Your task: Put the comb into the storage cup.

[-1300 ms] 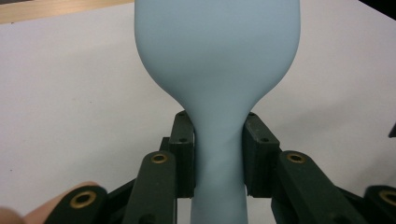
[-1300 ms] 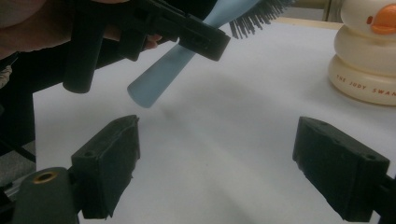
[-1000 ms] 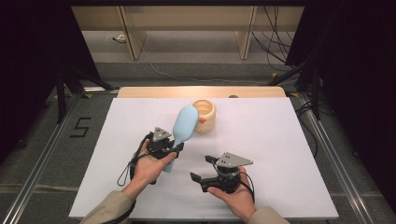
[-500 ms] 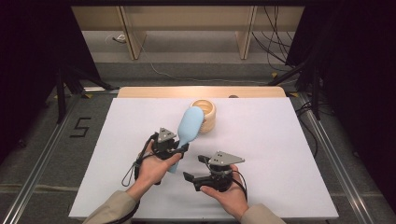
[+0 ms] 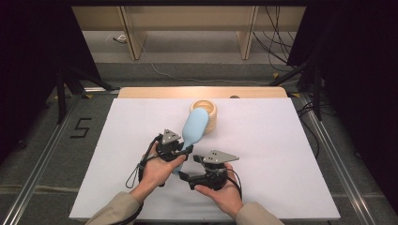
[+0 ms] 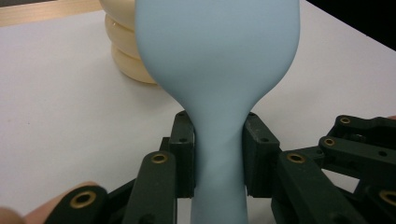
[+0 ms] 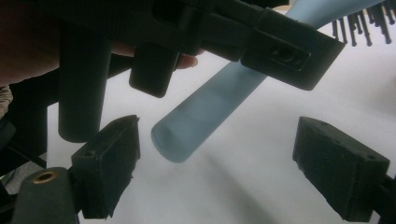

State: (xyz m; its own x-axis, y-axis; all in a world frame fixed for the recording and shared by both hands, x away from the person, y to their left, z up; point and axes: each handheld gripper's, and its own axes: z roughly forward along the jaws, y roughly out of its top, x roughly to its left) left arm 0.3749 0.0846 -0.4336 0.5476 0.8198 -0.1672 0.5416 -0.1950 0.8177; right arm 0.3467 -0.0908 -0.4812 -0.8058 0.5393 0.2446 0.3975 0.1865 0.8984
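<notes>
A light blue hairbrush (image 5: 195, 127) is held above the white table, its head pointing away toward a cream ridged bowl (image 5: 206, 112). My left gripper (image 5: 182, 149) is shut on the brush's neck (image 6: 218, 140), both pads pressed against it. My right gripper (image 5: 184, 177) is open just right of and below the left hand. The blunt end of the brush handle (image 7: 180, 140) hangs between and beyond its two spread jaws, touching neither. Dark bristles (image 7: 369, 18) show at the top right of the right gripper view.
The cream bowl (image 6: 123, 51) stands right behind the brush head. The white table sheet (image 5: 291, 154) is bare to the right and left of the hands. A wooden strip (image 5: 155, 92) runs along the far table edge. The left gripper's body (image 7: 196, 28) crosses the top of the right gripper view.
The left gripper has carried the brush right and toward the bowl. The right gripper has slid left, its jaws now under the handle end.
</notes>
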